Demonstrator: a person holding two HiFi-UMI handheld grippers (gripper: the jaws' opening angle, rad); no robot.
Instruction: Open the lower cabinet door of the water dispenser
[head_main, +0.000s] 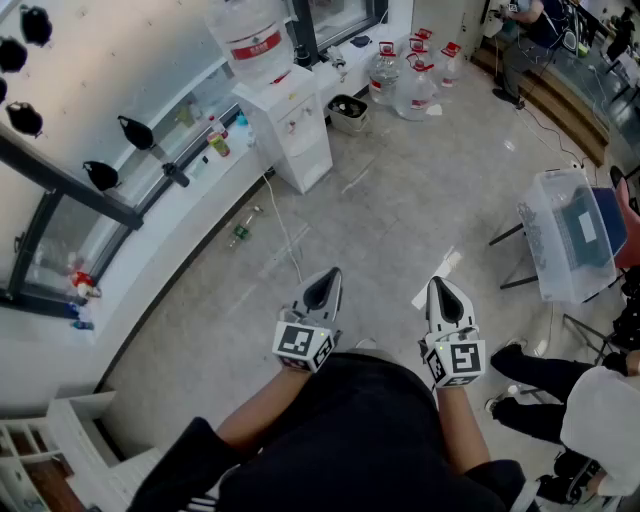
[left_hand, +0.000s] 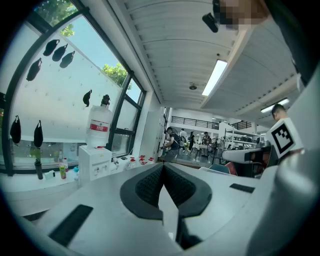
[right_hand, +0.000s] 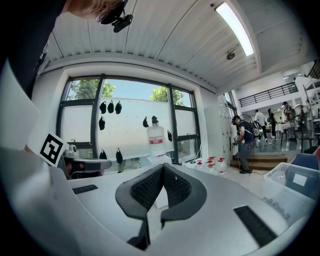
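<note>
The white water dispenser (head_main: 291, 132) stands against the window counter, far ahead and left of me, with a large bottle (head_main: 252, 38) on top. Its lower cabinet door (head_main: 313, 165) looks closed. Both grippers hover over the floor near my body, well short of it. My left gripper (head_main: 322, 289) is shut with nothing in it, and so is my right gripper (head_main: 447, 296). In the left gripper view the dispenser (left_hand: 95, 163) is small at the left, beyond the left gripper (left_hand: 163, 168). In the right gripper view the right gripper (right_hand: 162, 168) partly hides it below its bottle (right_hand: 155, 137).
Several water jugs (head_main: 405, 82) and a bin (head_main: 347, 111) sit on the floor past the dispenser. A cable (head_main: 287, 232) and a green bottle (head_main: 240, 233) lie on the floor. At the right a clear plastic box (head_main: 568, 234) rests on a stand, with a seated person (head_main: 585, 408) below.
</note>
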